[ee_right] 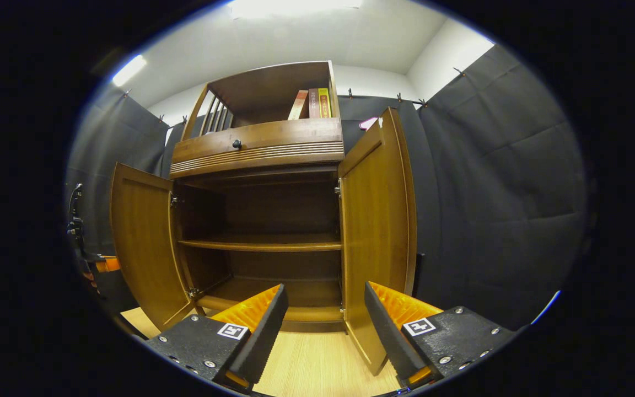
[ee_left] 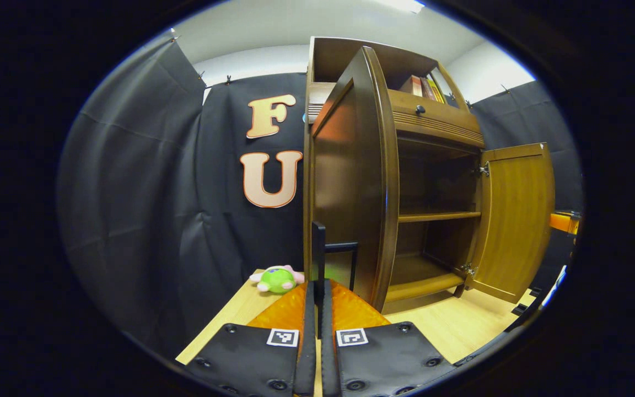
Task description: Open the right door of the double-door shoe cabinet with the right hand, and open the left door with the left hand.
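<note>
left gripper (ee_left: 317,298) reads closed: its two fingers lie pressed together w/ just a thin seam between, nothing clamped. a slim dark handle (ee_left: 328,256) stands up right ahead of the tips; can't tell if it touches them. just past that, ahead and slightly right, the left door (ee_left: 350,187) of the shoe cabinet (ee_left: 433,124) stands swung out, edge-on, its rounded front edge running top to bottom close to the tips. further right, past the open cabinet interior w/ one shelf (ee_left: 439,216), the right door (ee_left: 516,220) hangs wide open too. ahead-left on the pale wood floor (ee_left: 450,325) sits a green plush toy (ee_left: 276,279), near the cabinet's left side. open floor lies to the right of the fingers, up to the cabinet base.

right gripper (ee_right: 326,314) is spread wide, holding nothing; gap btwn the fingers looks onto floor and the cabinet's bottom edge. right door (ee_right: 378,231) stands open just ahead, its lower edge dropping between the two fingers, nearer the right one. left door (ee_right: 141,242) is open far ahead-left. beyond it at the far left, an orange-and-black device, prob. the other gripper, too small to judge. drawer knob (ee_right: 236,144) sits above the opening; books (ee_right: 312,103) up top, spine text too small to read. square coded markers on each finger base, no readable writing.
</note>
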